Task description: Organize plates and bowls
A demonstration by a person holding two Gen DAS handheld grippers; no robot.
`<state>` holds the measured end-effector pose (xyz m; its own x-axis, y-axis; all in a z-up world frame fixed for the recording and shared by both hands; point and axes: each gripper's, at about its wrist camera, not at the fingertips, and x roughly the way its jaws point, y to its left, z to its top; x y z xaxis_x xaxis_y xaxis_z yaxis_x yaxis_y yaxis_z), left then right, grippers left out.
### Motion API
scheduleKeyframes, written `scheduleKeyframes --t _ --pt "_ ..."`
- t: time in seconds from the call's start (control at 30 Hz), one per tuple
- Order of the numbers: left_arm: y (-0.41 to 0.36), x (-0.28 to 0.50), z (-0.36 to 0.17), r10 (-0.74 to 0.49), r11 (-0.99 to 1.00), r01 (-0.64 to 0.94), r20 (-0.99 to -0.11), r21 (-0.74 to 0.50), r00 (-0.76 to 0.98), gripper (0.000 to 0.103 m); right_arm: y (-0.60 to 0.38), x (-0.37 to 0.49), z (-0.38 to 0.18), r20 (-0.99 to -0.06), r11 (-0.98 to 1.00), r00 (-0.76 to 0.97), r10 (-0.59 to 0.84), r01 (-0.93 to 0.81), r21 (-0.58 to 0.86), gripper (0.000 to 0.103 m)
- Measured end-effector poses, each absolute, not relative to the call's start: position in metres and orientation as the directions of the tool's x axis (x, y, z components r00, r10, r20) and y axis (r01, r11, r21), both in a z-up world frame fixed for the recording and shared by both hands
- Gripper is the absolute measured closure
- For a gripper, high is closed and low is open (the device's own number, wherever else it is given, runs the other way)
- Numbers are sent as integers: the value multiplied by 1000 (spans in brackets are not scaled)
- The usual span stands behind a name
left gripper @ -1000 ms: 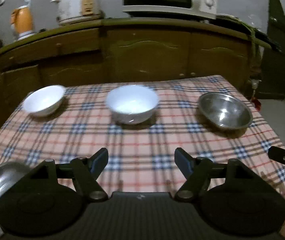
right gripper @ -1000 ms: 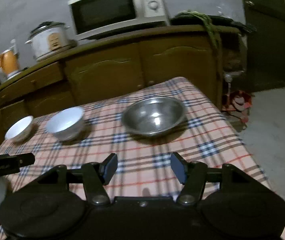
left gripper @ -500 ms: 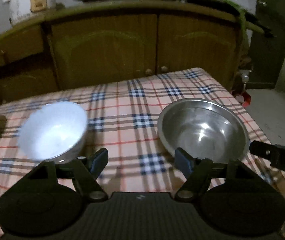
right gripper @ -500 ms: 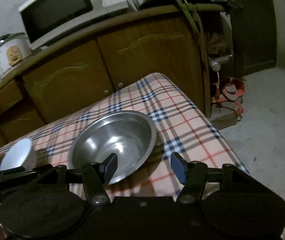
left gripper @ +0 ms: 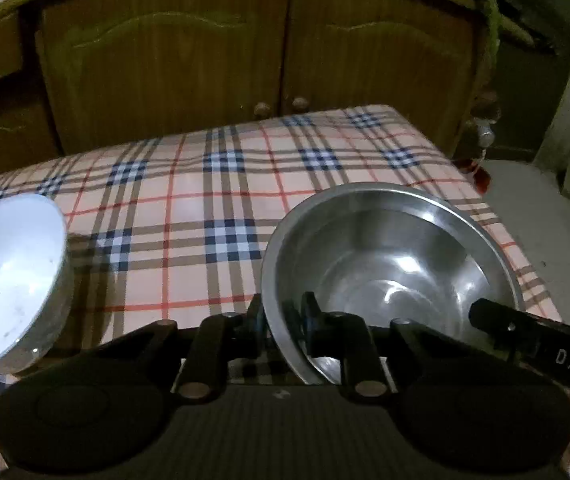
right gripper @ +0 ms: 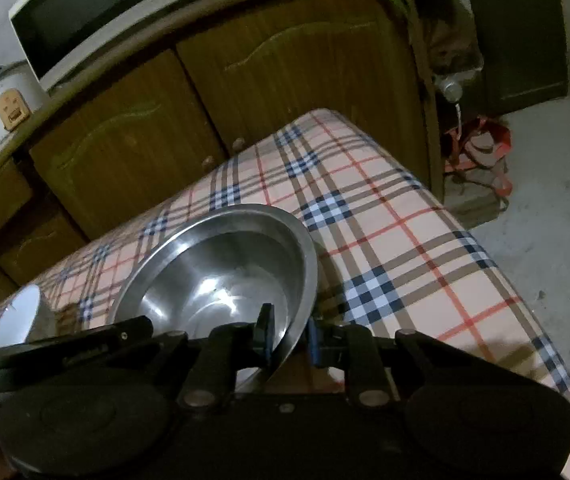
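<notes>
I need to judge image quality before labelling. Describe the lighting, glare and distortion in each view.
Left wrist view: dim room, bright glare patches inside the steel bowl, white bowl washed out at the frame edge, cupboard lines bowed by the fisheye. Right wrist view: equally dim, glare in the same bowl, tablecloth stripes curved, corners blacked out.

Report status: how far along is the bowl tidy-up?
Done: nothing stacked yet; the white bowl sits apart from the steel bowl on the cloth.
In hand: the right tongs are shut on the steel bowl's near rim, and the left tongs are closing on that same rim.
Left: lift it and group the bowls, probably by nesting. No plates are in view.
</notes>
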<state>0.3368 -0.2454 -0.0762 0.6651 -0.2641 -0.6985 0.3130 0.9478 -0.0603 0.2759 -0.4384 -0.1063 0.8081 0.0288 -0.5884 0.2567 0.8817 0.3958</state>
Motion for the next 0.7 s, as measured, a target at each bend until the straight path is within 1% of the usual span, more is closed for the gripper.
scheduleKeyframes --t 0.23,0.5,0.7 --pt "-219 295 -51 -280 950 298 -677 -93 681 84 -414 233 -78 -556 900 831 31 219 377 80" --pt "-176 213 -24 -248 955 295 -621 -29 743 83 -366 158 -45 -518 916 853 66 154 371 80" --pt "-144 159 -30 -222 960 278 -616 -4 756 82 -324 104 -44 -522 928 848 92 118 354 80"
